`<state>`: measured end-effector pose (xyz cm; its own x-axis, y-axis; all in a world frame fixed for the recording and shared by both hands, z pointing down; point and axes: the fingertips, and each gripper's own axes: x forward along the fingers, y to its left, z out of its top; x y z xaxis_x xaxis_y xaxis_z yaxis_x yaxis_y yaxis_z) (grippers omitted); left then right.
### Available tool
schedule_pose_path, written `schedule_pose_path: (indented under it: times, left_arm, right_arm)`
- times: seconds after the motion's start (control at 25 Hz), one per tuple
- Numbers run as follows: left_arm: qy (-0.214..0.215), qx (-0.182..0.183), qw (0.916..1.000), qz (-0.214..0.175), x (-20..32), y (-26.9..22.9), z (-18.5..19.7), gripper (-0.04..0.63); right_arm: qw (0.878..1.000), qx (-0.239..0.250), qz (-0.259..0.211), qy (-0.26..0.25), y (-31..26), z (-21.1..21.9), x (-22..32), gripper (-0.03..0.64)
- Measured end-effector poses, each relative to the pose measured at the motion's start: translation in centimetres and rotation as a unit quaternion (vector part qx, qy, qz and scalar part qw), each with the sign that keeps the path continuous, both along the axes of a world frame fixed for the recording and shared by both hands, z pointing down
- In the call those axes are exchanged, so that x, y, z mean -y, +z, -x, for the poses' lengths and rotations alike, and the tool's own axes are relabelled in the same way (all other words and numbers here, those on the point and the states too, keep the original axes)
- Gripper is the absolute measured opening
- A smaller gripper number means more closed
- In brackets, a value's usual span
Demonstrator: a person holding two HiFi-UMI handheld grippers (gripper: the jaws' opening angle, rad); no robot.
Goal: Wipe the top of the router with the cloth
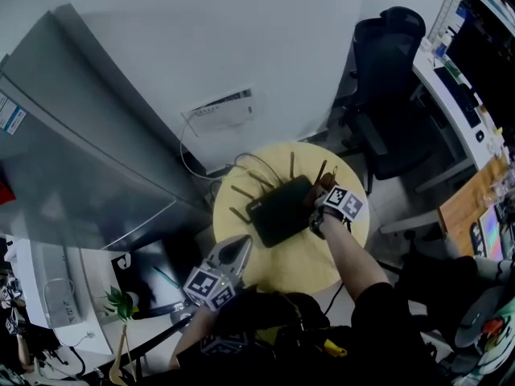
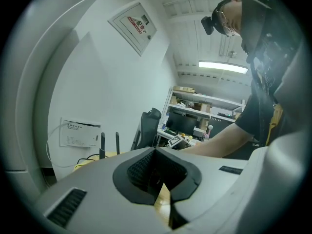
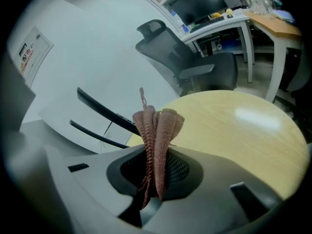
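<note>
The right tool [image 3: 155, 177] is clamped tight on the bunched knitted cloth [image 3: 158, 126], soft and limp, at the right edge of the black router [image 1: 282, 209] on the round desk [image 1: 338, 256]. The router looks light, likely to slide. The left tool [image 2: 157, 155] is closed and empty

Cloth [image 3: 155, 145] — knitted, ribbed, rough, matt reddish-brown.
Table [image 3: 234, 126] — pale wood-look top, smooth, with a soft sheen where light falls.
Router [image 1: 282, 211]: black plastic, matt.
Right gripper [image 3: 153, 182]: smooth grey matt plastic shell; black pads [image 3: 181, 169], finely textured.
</note>
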<state>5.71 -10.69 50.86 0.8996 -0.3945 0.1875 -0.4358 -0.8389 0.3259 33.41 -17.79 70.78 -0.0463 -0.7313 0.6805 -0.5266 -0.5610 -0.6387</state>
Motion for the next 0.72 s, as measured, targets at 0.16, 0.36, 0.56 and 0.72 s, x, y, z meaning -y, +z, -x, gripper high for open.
schedule_pose_path:
  times: [0.16,0.36,0.56,0.72]
  left_arm:
    - [0.004,-0.002,1.0000,-0.002,-0.4,0.0,-0.4,-0.003]
    - [0.009,-0.014,0.9998,-0.007,-0.8,-0.5,-1.0,-0.003]
    - [0.013,-0.020,0.9995,-0.019,-1.4,-1.2,-1.5,-0.003]
    - [0.019,-0.024,0.9990,-0.031,-2.1,-2.0,-1.9,-0.003]
  right_arm:
    - [0.999,-0.026,-0.016,-0.038,-1.4,1.1,0.4,0.064]
    - [0.997,-0.047,-0.043,-0.049,-3.8,0.7,0.7,0.064]
    - [0.992,-0.060,-0.077,-0.078,-7.1,1.1,1.5,0.064]
    - [0.989,-0.074,-0.097,-0.083,-9.2,1.3,1.7,0.066]
